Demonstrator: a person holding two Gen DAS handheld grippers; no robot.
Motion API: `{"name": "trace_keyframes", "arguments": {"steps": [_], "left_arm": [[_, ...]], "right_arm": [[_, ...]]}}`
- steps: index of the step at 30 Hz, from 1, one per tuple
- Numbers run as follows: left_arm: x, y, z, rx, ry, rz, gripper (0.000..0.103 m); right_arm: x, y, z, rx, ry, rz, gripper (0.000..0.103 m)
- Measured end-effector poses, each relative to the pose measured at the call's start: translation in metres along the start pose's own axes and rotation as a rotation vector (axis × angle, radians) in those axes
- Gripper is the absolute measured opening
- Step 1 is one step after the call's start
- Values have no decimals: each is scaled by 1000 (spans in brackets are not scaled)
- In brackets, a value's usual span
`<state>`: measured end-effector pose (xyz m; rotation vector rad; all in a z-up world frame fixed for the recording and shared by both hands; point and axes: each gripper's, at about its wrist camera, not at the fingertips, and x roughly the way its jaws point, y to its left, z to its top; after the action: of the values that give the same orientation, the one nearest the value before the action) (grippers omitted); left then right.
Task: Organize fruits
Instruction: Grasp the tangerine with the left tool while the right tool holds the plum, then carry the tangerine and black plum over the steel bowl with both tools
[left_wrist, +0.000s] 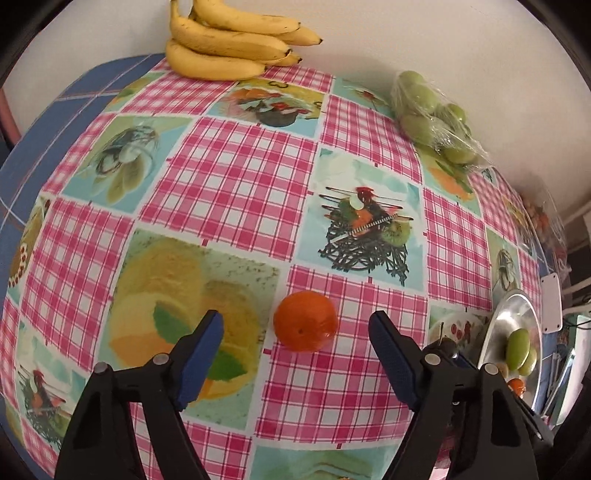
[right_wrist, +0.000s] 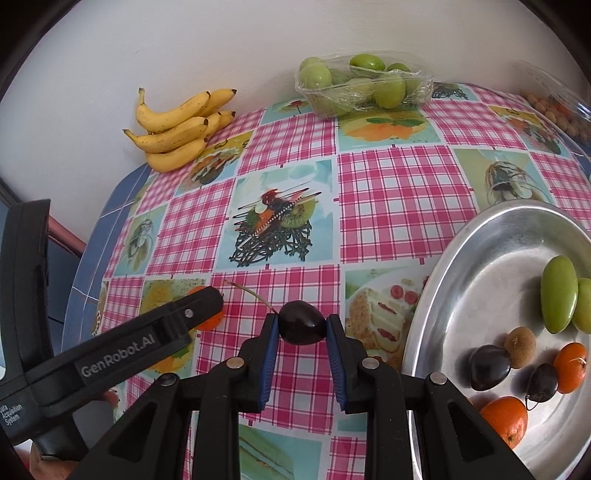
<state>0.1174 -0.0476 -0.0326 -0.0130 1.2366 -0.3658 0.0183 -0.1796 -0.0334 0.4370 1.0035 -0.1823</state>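
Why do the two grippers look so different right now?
The right gripper is shut on a dark cherry, while the left gripper is wide open and holds nothing. The right gripper's fruit sits pinched between its blue pads; the left gripper's target, a small orange, lies loose on the tablecloth between its fingers. The right gripper is near the metal tray; the left is farther from it. Both are black with blue pads.
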Motion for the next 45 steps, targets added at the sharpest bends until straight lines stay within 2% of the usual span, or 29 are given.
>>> {"name": "trace_keyframes", "arguments": {"steps": [4, 7, 9, 11, 14, 17, 20, 23, 45], "left_arm": [[0, -5, 2, 32, -21, -5, 77], [3, -9, 2, 48, -24, -7, 64], [4, -10, 2, 52, -23, 1, 62], [4, -8, 2, 50, -25, 1, 61], [6, -8, 1, 45, -22, -5, 52], [8, -5, 1, 31, -18, -15, 48], [8, -2, 2, 11, -17, -21, 46], [9, 1, 3, -5, -16, -32, 39], [-33, -11, 3, -26, -48, -117, 38]], "right_arm": [[-2, 0, 0, 2, -2, 4, 28], [-2, 1, 0, 4, -4, 6, 28], [-2, 1, 0, 2, -2, 1, 28], [-1, 0, -1, 3, 4, 1, 28], [-1, -1, -1, 8, 3, 2, 28], [-2, -2, 0, 11, -1, 4, 28], [-3, -2, 0, 16, -2, 4, 28], [-2, -2, 0, 18, -2, 4, 28], [-17, -4, -1, 43, -3, -4, 28]]}}
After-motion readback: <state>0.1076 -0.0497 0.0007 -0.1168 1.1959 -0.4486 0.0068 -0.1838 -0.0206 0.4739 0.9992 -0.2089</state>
